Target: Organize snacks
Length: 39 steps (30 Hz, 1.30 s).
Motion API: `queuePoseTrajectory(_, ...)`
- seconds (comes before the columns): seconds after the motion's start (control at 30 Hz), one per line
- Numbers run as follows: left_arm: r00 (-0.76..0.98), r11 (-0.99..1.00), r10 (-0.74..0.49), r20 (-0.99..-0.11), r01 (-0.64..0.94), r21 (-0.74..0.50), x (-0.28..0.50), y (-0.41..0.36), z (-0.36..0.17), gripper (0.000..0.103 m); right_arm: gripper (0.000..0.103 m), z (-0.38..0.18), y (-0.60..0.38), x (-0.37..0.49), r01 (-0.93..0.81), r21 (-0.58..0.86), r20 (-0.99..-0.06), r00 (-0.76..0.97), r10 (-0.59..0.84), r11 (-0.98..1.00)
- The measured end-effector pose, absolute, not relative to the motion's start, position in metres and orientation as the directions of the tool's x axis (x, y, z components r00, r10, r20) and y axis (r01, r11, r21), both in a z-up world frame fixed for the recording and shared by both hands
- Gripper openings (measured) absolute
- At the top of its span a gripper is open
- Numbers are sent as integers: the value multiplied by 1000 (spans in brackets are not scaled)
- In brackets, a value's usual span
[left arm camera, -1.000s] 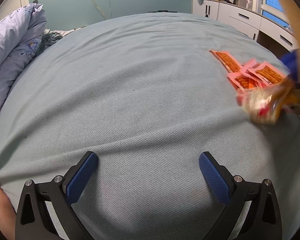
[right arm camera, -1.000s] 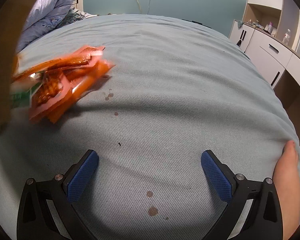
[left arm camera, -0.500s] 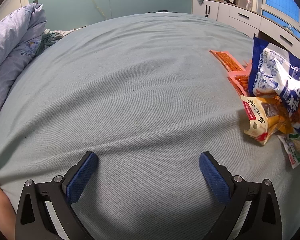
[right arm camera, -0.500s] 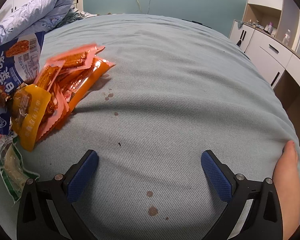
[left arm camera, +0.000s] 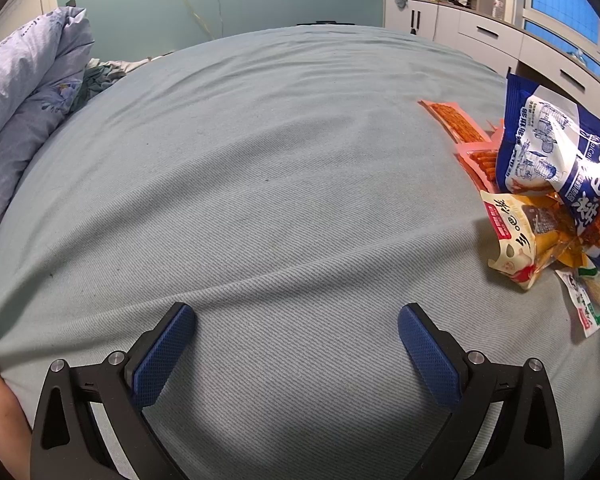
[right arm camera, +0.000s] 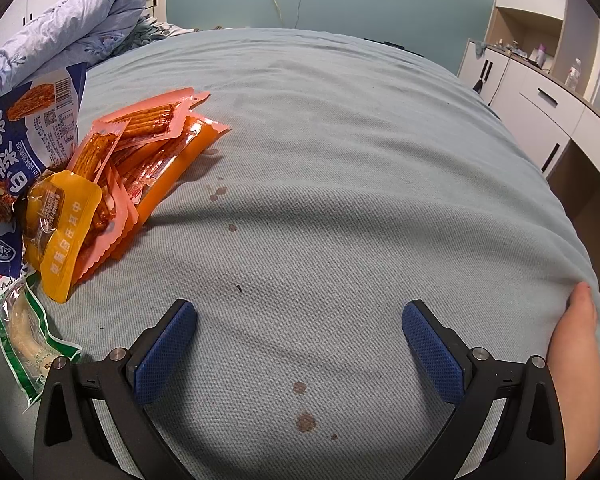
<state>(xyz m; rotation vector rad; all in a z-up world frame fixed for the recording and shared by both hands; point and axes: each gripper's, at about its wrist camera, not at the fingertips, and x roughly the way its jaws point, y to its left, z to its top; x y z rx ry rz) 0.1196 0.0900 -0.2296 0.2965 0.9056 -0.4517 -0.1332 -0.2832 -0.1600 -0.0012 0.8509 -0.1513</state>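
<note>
The left tool (left arm camera: 296,336) sits low in the left wrist view, its blue-padded fingers (left arm camera: 162,354) spread wide apart with nothing between them, above the grey-blue bedsheet (left arm camera: 260,200). The right tool (right arm camera: 300,334) occupies the same position in the right wrist view, fingers likewise wide apart and empty.

The snacks lie in one heap on the bed. In the left wrist view the heap is at the right edge of the frame; in the right wrist view it is at the left edge. Contents observed:
- a large blue and white snack bag (left arm camera: 556,160) (right arm camera: 16,152), lying on top of the other packets;
- a yellow snack packet (left arm camera: 520,236) (right arm camera: 62,232), partly under the blue bag;
- several orange and pink packets of spicy sticks (left arm camera: 456,120) (right arm camera: 156,140), fanned out towards the frame centre in the right wrist view;
- a green and white packet (left arm camera: 592,300) (right arm camera: 20,328), at the near edge of the heap, lower left in the right wrist view.

Neither tool touches the heap.

Brown stains (right arm camera: 304,420) mark the sheet between the right tool's fingers, with more spots just beside the orange packets. A crumpled lilac duvet (left arm camera: 24,92) lies at upper left. White cabinets (right arm camera: 540,92) stand at the right of the right wrist view. Part of a person's hand (right arm camera: 576,360) shows at lower right.
</note>
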Motion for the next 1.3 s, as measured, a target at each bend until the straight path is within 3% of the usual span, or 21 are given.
queuePoseTrajectory(1.3, 533, 867, -251, -808, 495, 57, 119, 90, -230, 103, 103, -158, -284, -135, 131, -64, -749, 649, -134, 989)
